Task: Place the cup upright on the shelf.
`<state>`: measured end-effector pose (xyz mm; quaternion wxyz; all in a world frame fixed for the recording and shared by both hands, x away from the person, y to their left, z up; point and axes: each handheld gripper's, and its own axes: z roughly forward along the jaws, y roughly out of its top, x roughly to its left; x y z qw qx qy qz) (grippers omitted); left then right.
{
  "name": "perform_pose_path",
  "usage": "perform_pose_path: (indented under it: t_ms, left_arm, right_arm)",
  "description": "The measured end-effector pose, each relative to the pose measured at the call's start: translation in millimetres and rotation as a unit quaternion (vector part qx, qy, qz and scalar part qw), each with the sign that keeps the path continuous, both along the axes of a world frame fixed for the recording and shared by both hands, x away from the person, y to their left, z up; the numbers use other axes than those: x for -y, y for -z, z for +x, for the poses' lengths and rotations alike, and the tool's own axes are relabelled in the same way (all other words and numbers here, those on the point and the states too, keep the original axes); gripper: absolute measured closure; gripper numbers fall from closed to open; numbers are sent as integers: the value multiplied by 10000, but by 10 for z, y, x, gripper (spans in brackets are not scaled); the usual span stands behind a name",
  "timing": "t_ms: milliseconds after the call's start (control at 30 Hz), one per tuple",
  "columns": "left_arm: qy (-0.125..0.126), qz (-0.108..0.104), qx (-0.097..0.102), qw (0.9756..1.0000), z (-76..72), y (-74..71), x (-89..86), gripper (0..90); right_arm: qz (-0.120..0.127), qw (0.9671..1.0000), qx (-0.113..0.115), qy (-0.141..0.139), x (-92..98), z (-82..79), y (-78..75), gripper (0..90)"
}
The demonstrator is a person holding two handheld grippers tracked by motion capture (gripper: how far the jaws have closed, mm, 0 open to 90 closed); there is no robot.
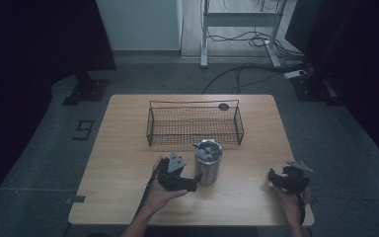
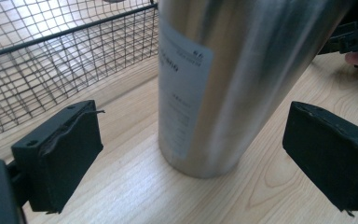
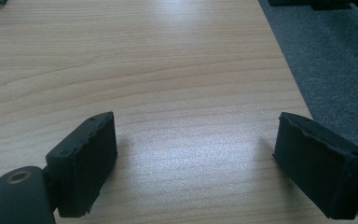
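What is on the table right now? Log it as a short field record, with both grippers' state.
surface: light wooden table
container: black wire mesh basket, at the far middle of the table
object: upright shiny steel tumbler, in front of the basket, apart from it
left gripper: jaws open either side of the tumbler, not touching it
right gripper: jaws open over bare wood near the table's right edge
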<state>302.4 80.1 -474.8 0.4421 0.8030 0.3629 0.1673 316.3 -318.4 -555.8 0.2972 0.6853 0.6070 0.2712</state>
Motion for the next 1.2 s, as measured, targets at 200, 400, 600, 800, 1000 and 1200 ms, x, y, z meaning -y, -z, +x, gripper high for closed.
perform_pose_path:
  t_ms: [200, 400, 600, 800, 1000, 1200]
  left_arm:
    - [59, 18, 22, 10000, 39, -3, 78, 48]
    - [134, 55, 44, 9999, 84, -8, 153, 38]
    - [232, 127, 64, 9996, 123, -14, 242, 22]
    - [296, 165, 27, 9994, 176, -15, 334, 15]
    - [301, 218, 37, 9993, 234, -14, 424, 7]
    - [273, 192, 139, 9993, 285, -6, 495, 0]
  right_arm:
    - [-4, 10000, 0, 1, 1, 2, 0, 130]
    - [-6, 10000, -1, 3, 2, 3, 0, 129]
    - [-4, 10000, -1, 6, 2, 4, 0, 130]
    - [-9, 10000, -7, 4, 3, 5, -1, 130]
    - [-11, 10000, -8, 2, 4, 5, -1, 130]
    - [-9, 10000, -7, 3, 4, 6, -1, 130]
